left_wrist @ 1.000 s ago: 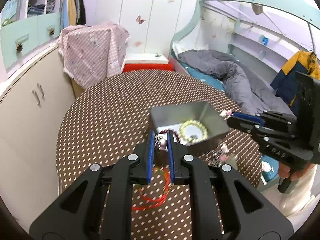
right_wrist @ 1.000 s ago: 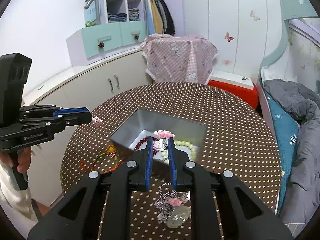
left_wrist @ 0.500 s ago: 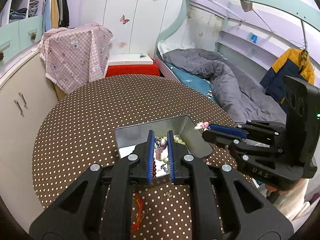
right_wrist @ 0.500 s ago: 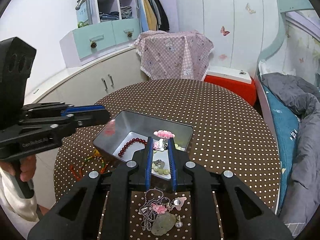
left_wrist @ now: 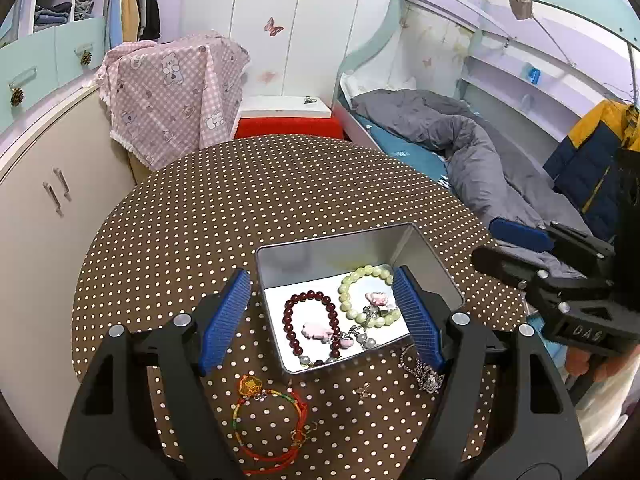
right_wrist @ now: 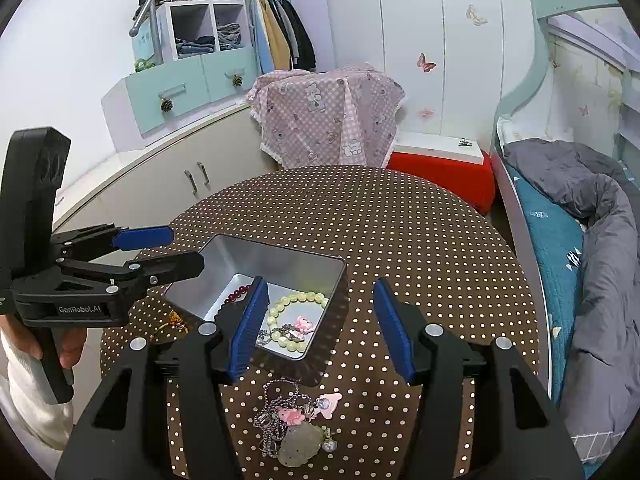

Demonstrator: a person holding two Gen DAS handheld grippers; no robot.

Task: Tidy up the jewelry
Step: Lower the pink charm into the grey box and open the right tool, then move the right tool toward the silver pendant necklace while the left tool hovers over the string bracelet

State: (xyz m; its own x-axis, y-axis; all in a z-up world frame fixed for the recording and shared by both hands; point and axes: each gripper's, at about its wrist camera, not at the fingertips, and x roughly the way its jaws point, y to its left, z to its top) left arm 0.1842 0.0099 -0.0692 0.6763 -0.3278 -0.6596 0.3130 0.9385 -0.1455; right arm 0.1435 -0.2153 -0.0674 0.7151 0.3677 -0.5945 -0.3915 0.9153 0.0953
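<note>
Looking along your left gripper, the jaws are spread wide with nothing between them, poised over the metal tin. Inside lie a dark red bead bracelet, a pale green bead bracelet and pink charm pieces. A red cord bracelet sits on the brown polka-dot tablecloth just in front of the tin. "DAS" reads on your other tool at right.

From your right gripper, the jaws are likewise spread and empty, above the tin's near edge. A chain necklace with pendant lies on the cloth below. "GenRobot.AI" shows on the left tool. A checked pink cloth and a bed lie beyond.
</note>
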